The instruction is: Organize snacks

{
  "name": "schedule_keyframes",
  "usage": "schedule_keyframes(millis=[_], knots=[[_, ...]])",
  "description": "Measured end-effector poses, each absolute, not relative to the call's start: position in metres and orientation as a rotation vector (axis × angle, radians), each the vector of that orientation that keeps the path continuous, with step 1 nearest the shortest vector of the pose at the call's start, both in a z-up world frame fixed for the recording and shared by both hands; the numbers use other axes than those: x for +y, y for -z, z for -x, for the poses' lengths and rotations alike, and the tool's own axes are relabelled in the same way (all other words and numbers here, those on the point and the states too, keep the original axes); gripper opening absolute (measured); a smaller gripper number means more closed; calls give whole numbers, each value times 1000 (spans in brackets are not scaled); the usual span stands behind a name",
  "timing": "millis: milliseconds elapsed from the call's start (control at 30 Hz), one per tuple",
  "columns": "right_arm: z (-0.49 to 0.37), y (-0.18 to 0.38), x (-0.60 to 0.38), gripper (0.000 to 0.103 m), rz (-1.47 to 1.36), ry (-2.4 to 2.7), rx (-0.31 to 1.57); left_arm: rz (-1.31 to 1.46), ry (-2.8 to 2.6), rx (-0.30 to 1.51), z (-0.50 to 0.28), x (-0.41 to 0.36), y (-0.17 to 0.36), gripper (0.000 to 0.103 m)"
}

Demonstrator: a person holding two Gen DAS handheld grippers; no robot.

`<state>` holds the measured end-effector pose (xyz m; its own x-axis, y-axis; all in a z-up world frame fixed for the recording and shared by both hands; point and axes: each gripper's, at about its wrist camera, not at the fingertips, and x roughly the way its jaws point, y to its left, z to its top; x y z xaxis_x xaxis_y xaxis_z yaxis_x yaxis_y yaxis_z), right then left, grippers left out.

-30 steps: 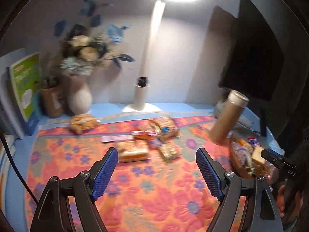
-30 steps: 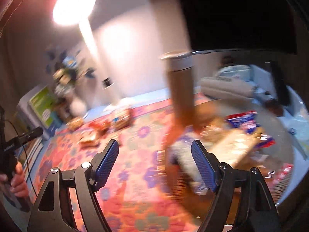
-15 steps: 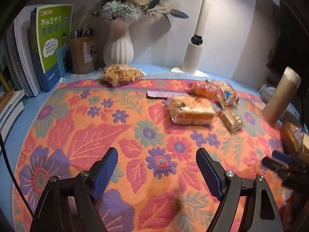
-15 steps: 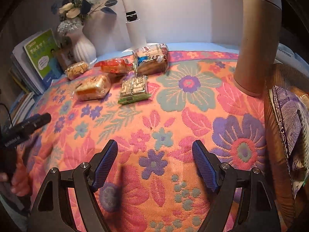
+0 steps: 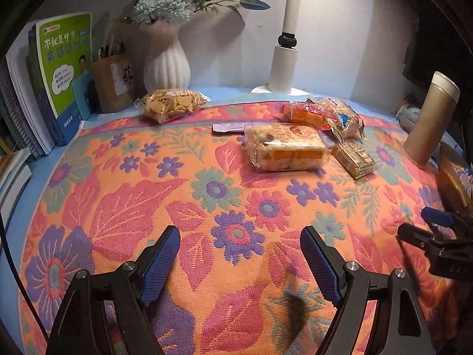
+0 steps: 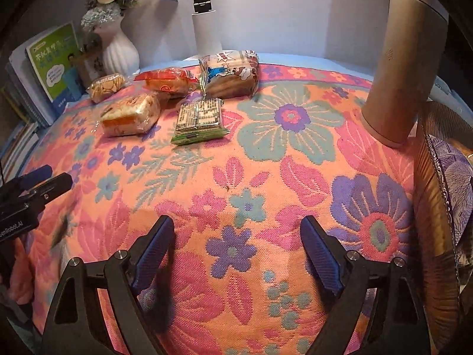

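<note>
Snacks (image 5: 283,151) beyond both downward-tilted tools, left tool (image 5: 241,254) agape, right tool (image 6: 236,245) opening, empty.

A floral cloth (image 5: 124,216) in orange, pink and purple covers the blue tabletop (image 5: 233,91). On the cloth lie a cracker bag (image 5: 171,105), a wrapped cake (image 5: 285,151), an orange packet (image 6: 167,81), a cartoon-printed bag (image 6: 229,74), a flat green-edged biscuit pack (image 6: 199,118) and, at right, an upright gold flask (image 6: 399,68).

A pale wall (image 5: 340,29) backs the desk (image 5: 17,213), spread with a floral cloth (image 5: 207,207); a white lamp (image 5: 283,59), vase (image 5: 167,65) and books (image 5: 63,68) line its rear
</note>
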<state>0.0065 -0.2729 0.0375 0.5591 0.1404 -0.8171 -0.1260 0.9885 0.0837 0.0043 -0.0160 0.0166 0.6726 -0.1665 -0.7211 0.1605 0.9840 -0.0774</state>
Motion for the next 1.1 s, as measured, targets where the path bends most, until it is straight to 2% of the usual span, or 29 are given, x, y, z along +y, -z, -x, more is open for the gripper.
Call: schedule_keyframes(millis=[300,400,567,600,700,833,1100], knots=[[-7,-36,-272,91,-8,-153,974,113,205,843,-9,-3,-14,81],[-8,-35,-271,96,-2,-162,982,115,208,887,-14,-5,-12,81],[-8,-35,-270,99,-4,-178,993,161,283,882,-24,-19,-38,81],[-9,-35,-271,100,-12,-182,1001,163,294,876,-29,-24,-45,83],[-20,-39,-271,101,-51,-209,1063,127,282,864,-50,-42,-58,98],[-48,-57,-277,101,-187,-288,1079,68,262,892,-86,-70,-54,98],[-90,-50,-251,97,-60,-264,1046,-43,225,906,-117,-89,-22,97]])
